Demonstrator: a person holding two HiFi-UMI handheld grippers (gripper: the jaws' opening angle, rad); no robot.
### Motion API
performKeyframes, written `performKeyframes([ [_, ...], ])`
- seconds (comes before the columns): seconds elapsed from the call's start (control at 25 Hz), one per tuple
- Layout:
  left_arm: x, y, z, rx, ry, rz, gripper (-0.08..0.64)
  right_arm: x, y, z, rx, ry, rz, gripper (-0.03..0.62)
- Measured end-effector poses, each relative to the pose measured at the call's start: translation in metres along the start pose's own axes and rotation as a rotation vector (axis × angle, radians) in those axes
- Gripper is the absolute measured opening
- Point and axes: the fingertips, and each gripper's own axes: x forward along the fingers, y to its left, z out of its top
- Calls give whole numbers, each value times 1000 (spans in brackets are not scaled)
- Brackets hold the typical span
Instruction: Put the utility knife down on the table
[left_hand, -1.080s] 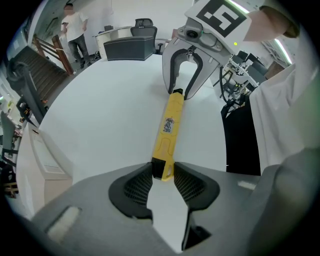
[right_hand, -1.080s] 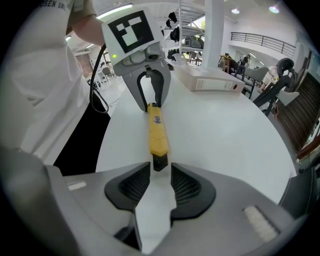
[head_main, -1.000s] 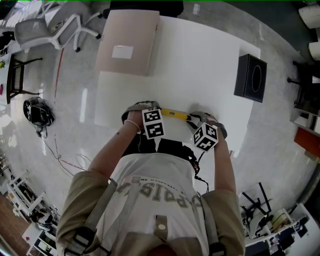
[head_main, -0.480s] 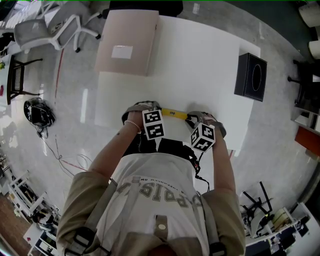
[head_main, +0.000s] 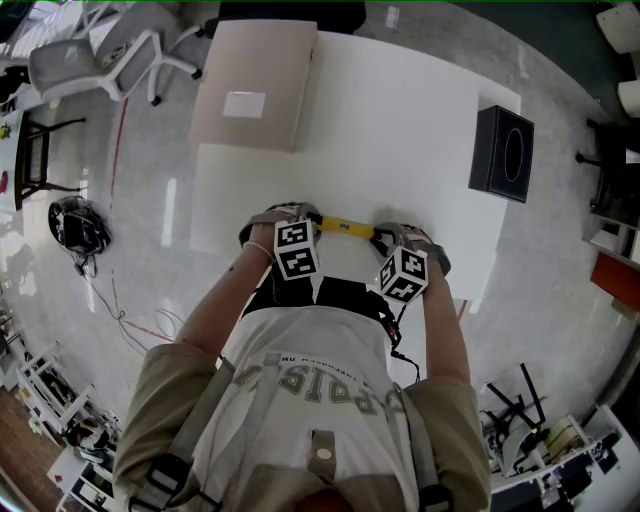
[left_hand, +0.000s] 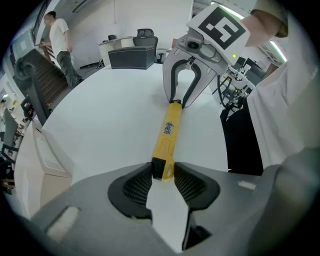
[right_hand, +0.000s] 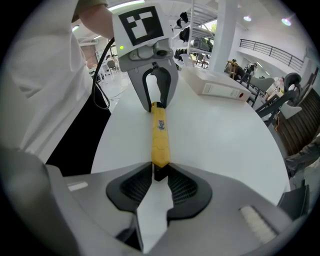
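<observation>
A yellow utility knife (head_main: 347, 226) with black ends lies level along the near edge of the white table (head_main: 400, 130). My left gripper (head_main: 312, 217) holds its left end and my right gripper (head_main: 380, 236) its right end. In the left gripper view the pads of the left gripper (left_hand: 163, 175) press the knife (left_hand: 167, 132) at its black end, and the right gripper (left_hand: 176, 104) closes on the far tip. In the right gripper view the right gripper (right_hand: 160, 175) pinches the knife (right_hand: 159, 135), with the left gripper (right_hand: 156, 106) at the other end. Whether the knife touches the tabletop is unclear.
A beige flat box (head_main: 258, 85) lies at the table's far left corner. A black box (head_main: 502, 153) with a round opening stands at the right edge. Office chairs (head_main: 100, 55) stand beyond the table on the left. My body is close to the near edge.
The left gripper's marker cube has shifted slightly left and up. The right cube has edged a little left. The knife stays where it was.
</observation>
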Motion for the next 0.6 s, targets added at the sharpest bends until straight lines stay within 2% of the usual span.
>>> performKeyframes([
  [0.6, -3, 2, 1, -44, -102, -3, 149, 1, 0, 1, 3, 20, 9, 107],
])
